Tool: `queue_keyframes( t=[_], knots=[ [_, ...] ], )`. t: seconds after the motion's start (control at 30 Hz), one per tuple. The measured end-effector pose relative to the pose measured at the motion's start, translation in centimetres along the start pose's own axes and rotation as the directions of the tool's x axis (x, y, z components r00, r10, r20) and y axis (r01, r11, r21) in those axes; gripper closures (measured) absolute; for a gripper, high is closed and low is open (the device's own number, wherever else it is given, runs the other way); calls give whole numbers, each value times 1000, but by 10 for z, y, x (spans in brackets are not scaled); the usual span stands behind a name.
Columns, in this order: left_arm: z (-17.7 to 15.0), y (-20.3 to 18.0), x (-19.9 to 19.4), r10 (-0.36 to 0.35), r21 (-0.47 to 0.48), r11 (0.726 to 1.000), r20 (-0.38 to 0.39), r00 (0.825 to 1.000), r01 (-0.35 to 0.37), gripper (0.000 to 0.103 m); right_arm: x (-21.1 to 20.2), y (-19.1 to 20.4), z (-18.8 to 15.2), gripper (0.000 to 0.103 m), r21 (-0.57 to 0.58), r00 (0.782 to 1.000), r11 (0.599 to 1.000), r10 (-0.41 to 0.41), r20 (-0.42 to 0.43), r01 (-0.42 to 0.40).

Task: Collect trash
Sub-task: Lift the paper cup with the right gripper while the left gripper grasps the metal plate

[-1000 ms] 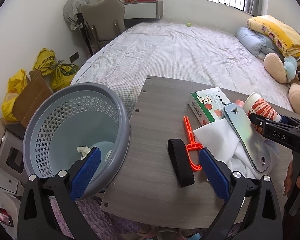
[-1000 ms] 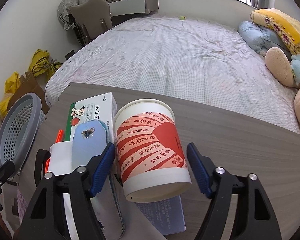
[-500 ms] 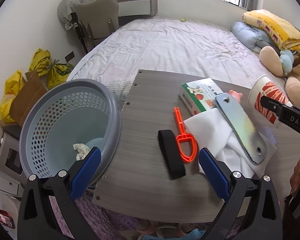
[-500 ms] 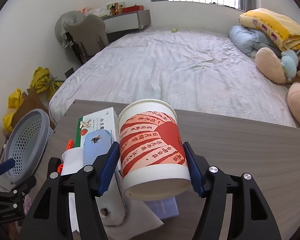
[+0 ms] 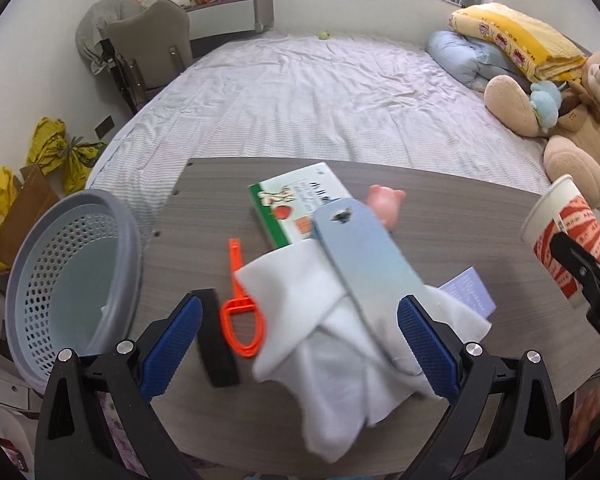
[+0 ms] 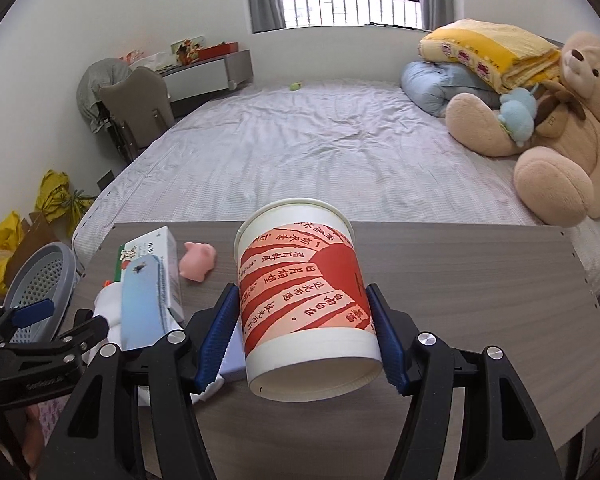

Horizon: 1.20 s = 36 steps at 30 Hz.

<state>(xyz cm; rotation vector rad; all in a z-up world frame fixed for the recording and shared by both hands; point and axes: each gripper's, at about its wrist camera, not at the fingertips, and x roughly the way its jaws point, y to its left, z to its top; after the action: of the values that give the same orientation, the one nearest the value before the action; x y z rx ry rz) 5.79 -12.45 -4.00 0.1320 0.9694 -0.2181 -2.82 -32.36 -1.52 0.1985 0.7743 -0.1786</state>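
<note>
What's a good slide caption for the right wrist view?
Right gripper clamps a red-and-white paper cup, lifted off the wooden table, with the bed beyond.

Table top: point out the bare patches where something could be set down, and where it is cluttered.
Free: the wide stretch of table right of the paper cup, out to the edge with holes; and the strip between the basket and the orange tool. Crowded: the middle, where box, white cloth, blue card and pink pig overlap.
</note>
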Motion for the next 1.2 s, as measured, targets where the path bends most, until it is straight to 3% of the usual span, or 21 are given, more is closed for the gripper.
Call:
queue_keyframes(
  t=[0.23, 0.57, 0.93, 1.2],
  knots=[
    [8, -26, 18, -21, -23, 1000, -30, 999, 20, 7, -7, -28, -13, 41, 55, 1000, 998, -18, 8, 17],
    [9, -41, 33, 28, -23, 999, -44, 999, -29, 9, -1, -44, -27, 41, 107, 1000, 994, 9, -16, -7],
    [9, -43, 37, 1, -18, 1000, -62, 998, -3, 44, 7, -46, -27, 41, 117, 999, 993, 34, -31, -30],
    [6, -35, 31, -50, -28, 998, -73, 996, 48, 46, 3, -45, -26, 41, 116, 999, 993, 34, -18, -32]
  ],
)
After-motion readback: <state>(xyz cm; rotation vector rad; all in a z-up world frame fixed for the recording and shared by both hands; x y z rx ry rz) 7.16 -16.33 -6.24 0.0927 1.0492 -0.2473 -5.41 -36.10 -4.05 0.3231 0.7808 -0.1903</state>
